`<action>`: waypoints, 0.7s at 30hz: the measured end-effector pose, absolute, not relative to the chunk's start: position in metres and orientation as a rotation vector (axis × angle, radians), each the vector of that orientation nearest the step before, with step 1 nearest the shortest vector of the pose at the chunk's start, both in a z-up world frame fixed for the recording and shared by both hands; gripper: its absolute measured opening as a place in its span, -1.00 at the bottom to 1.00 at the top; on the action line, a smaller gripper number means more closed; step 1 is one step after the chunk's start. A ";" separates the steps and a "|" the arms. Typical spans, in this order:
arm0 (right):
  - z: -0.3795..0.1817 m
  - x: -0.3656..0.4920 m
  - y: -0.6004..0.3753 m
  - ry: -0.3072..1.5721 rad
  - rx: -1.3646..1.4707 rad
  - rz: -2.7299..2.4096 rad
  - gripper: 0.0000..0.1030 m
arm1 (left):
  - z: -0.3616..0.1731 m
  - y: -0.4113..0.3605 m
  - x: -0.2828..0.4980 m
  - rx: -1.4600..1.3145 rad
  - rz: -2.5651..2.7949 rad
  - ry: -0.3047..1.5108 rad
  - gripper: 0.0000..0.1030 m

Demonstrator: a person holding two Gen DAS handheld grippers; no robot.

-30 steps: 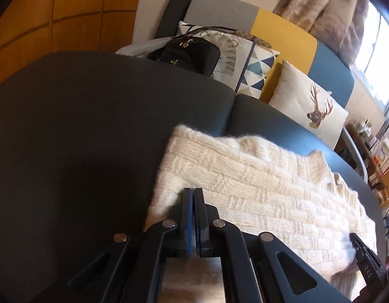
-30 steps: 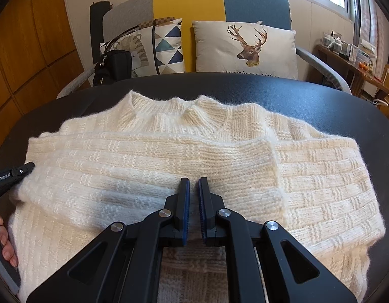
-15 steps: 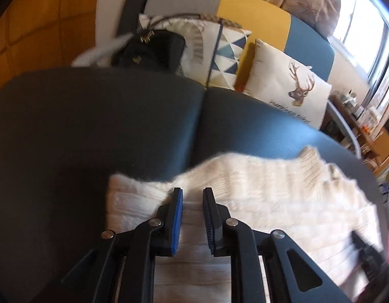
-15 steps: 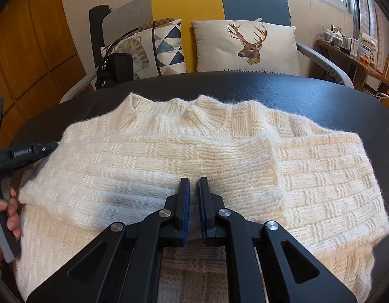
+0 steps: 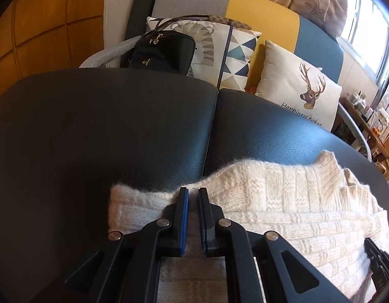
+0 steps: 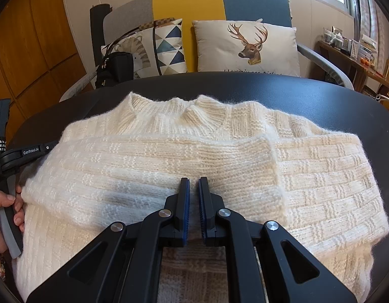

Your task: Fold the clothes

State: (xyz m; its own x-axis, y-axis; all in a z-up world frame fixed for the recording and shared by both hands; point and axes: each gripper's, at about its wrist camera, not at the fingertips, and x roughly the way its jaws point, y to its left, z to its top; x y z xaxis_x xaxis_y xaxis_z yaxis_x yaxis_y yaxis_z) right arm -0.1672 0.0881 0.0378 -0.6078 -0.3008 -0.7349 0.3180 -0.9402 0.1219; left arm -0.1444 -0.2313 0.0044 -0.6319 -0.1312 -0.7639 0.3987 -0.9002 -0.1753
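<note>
Right wrist view: a cream knit sweater (image 6: pixel 194 156) lies folded across the dark surface (image 6: pixel 320 96), filling mid-frame — right gripper (image 6: pixel 193 189) hovers over it, jaws slightly apart, apparently pinching nothing. Left gripper (image 5: pixel 193 199), jaws narrowly parted, sits at the sweater's edge.

Left gripper (image 5: pixel 192 197) now off sweater (image 5: pixel 283 202), parted
</note>
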 end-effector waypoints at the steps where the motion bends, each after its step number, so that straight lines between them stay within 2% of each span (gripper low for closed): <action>1: 0.038 -0.166 0.087 0.037 1.157 -2.547 -0.85 | 0.005 -0.232 -0.144 1.158 -2.558 0.493 -0.84; 4: 0.037 -0.165 0.086 0.046 1.157 -2.552 -0.85 | 0.014 -0.230 -0.144 1.181 -2.577 0.549 -0.84; 7: 0.037 -0.165 0.087 0.037 1.159 -2.550 -0.85 | 0.025 -0.223 -0.145 1.212 -2.596 0.610 -0.69; 10: 0.038 -0.165 0.086 0.042 1.160 -2.552 -0.85 | 0.036 -0.217 -0.147 1.242 -2.614 0.673 -0.69; 14: 0.039 -0.167 0.087 0.029 1.165 -2.545 -0.85 | 0.024 -0.189 -0.172 1.360 -2.617 0.432 -0.69; 17: 0.039 -0.167 0.089 0.017 1.166 -2.540 -0.85 | 0.017 -0.183 -0.176 1.304 -2.642 0.301 -0.62; 21: 0.038 -0.166 0.088 0.018 1.166 -2.541 -0.85 | 0.011 -0.197 -0.174 1.225 -2.646 0.422 -0.62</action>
State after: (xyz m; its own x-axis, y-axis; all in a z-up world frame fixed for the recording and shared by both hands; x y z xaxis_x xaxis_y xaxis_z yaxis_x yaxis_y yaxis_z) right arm -0.1665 0.0884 0.0381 -0.6035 -0.3025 -0.7377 0.3131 -0.9408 0.1297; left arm -0.1735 -0.1973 0.0109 -0.6388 -0.0564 -0.7673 0.2922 -0.9404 -0.1742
